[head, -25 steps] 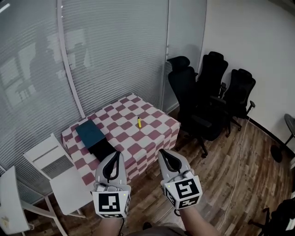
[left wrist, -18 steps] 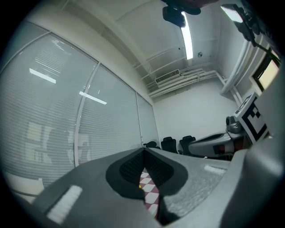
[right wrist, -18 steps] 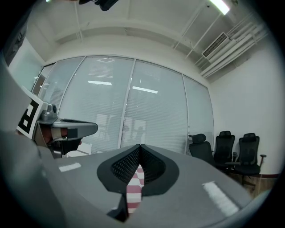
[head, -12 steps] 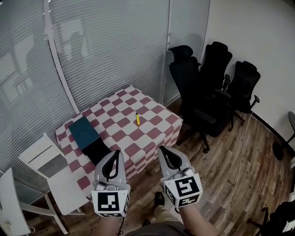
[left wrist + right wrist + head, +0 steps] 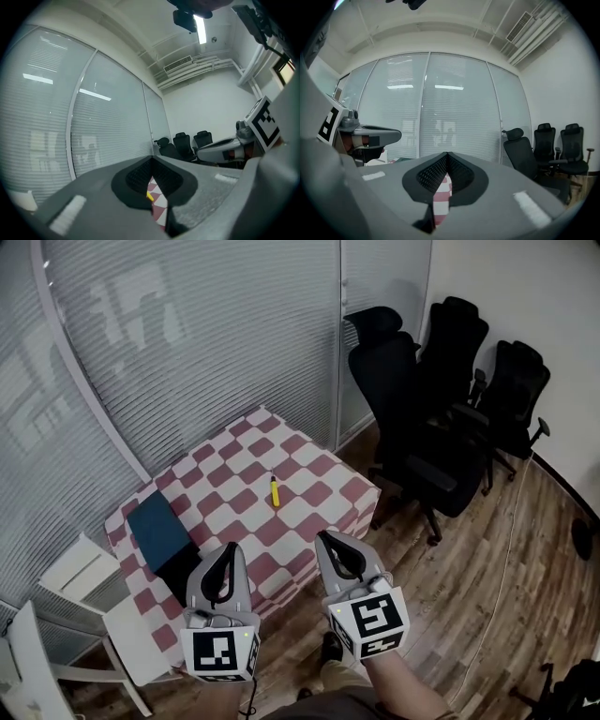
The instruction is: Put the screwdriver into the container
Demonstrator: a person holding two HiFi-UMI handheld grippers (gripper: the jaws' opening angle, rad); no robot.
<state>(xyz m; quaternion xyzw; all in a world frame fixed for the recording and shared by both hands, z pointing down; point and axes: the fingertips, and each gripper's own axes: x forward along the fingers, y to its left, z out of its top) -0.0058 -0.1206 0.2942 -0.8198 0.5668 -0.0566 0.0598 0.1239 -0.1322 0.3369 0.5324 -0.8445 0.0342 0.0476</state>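
Note:
A small yellow screwdriver (image 5: 274, 491) lies near the middle of the table with a red-and-white chequered cloth (image 5: 319, 470). A dark teal flat container (image 5: 158, 530) sits on the table's left part, with a black object (image 5: 181, 572) just in front of it. My left gripper (image 5: 231, 547) and right gripper (image 5: 324, 536) hover side by side short of the table's near edge, both shut and empty. In the left gripper view the screwdriver (image 5: 150, 197) shows through the gap under the closed tips (image 5: 152, 159). Below its own tips (image 5: 447, 153), the right gripper view shows only chequered cloth (image 5: 440, 197).
Black office chairs (image 5: 427, 418) stand to the right of the table on the wooden floor (image 5: 487, 587). White chairs (image 5: 89, 573) stand at the table's left. A glass wall with blinds (image 5: 216, 334) runs behind the table.
Both grippers have come forward toward the table together, still shut. The table now lies nearer in the head view, and a foot has come into sight below.

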